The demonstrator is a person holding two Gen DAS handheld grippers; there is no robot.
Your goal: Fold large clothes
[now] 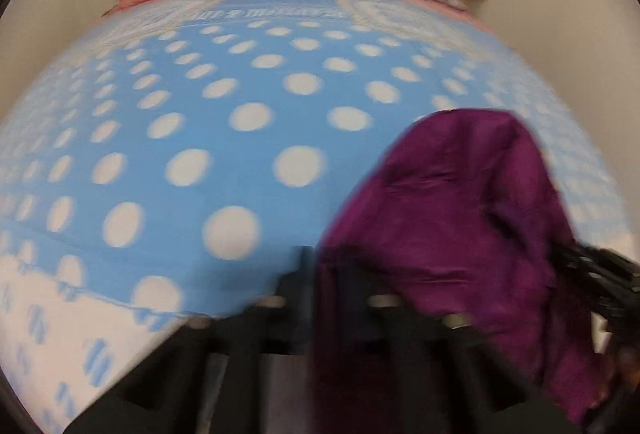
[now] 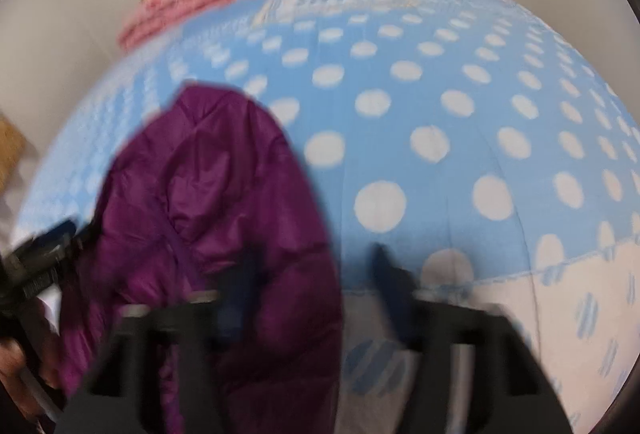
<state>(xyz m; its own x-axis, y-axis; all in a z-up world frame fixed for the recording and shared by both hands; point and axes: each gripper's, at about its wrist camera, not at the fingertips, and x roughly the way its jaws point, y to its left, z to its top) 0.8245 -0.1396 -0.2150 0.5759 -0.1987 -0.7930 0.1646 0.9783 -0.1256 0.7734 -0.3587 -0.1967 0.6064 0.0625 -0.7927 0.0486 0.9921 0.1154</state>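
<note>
We are working over the polka-dot bed (image 1: pixel 248 162); folded piles are sitting at its far edge. Purple jacket (image 1: pixel 460 218) is hanging bunched between both tools. Left hand-held gripper (image 1: pixel 332 274) and right hand-held gripper (image 2: pixel 312 266): grip unreadable, cloth covering fingers. Slippery fabric risks sliding out, folding unevenly.

Purple garment (image 1: pixel 460 218) drapes over the left tongs (image 1: pixel 336 274), hiding their grip; both views motion-blurred.
</note>
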